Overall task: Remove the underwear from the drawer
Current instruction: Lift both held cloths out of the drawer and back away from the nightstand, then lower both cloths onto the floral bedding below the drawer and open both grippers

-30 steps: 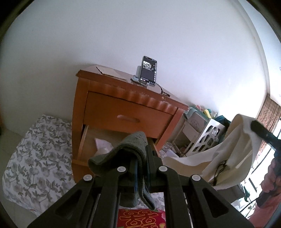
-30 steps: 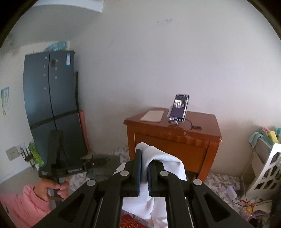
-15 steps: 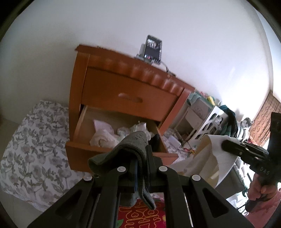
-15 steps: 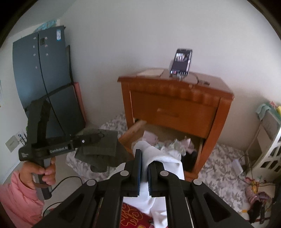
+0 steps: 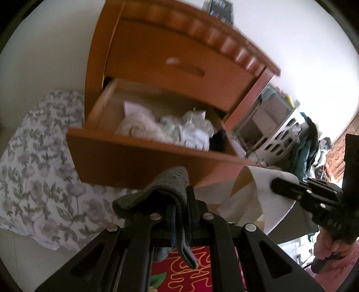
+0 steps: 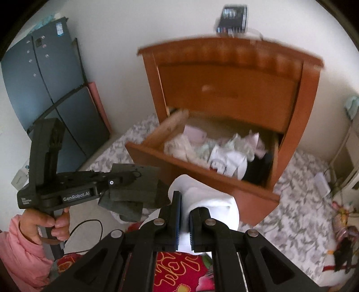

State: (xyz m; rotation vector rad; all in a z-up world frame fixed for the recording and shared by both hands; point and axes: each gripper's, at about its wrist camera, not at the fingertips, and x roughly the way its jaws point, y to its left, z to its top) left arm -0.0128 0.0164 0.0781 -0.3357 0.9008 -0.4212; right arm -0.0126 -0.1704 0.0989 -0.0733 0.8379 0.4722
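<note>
The left claw [image 5: 179, 215] is clamped on a dark grey garment [image 5: 166, 188] that drapes over its tips. The right claw [image 6: 184, 215] pinches a white garment [image 6: 202, 197]. Both hang above a red patterned cloth [image 6: 179, 274]. Beyond them the wooden nightstand's [image 6: 309, 94] lower drawer [image 5: 134, 157] stands pulled out, with more crumpled light underwear [image 5: 170, 128] inside. A phone [image 6: 233, 13] stands on top.

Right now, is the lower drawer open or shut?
Open. The lower drawer is pulled out from the nightstand, and loose clothes show inside it from above.
</note>
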